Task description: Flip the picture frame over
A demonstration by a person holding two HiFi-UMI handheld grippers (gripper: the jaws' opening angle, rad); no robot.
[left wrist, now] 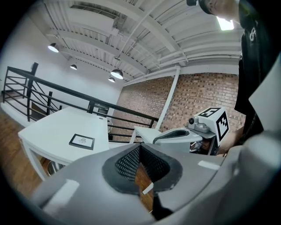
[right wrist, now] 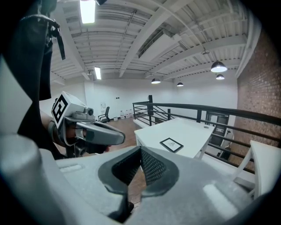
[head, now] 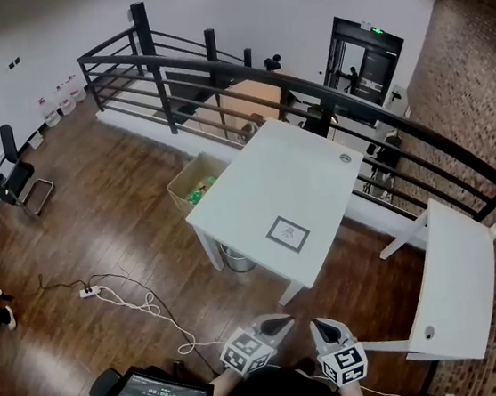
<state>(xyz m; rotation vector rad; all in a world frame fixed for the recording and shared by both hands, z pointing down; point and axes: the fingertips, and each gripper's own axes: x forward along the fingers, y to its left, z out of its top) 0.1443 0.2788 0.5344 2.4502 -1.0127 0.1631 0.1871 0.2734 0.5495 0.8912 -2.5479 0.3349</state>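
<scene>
A small dark-rimmed picture frame [head: 287,233] lies flat, picture side up, near the front edge of a white table [head: 255,183]. The frame [left wrist: 81,141] also shows in the left gripper view and, as the frame [right wrist: 171,144], in the right gripper view. My left gripper [head: 283,323] and right gripper [head: 321,325] hover side by side over the wooden floor, well short of the table. Both are shut with nothing between their pads. In the left gripper view the right gripper [left wrist: 172,136] sits to the right; in the right gripper view the left gripper [right wrist: 120,138] sits to the left.
A cardboard box [head: 194,183] and a metal bin [head: 235,258] stand by the table's left side. A second white table [head: 451,280] stands at the right. A black railing [head: 214,67] runs behind. Cables [head: 126,297] lie on the wooden floor at left.
</scene>
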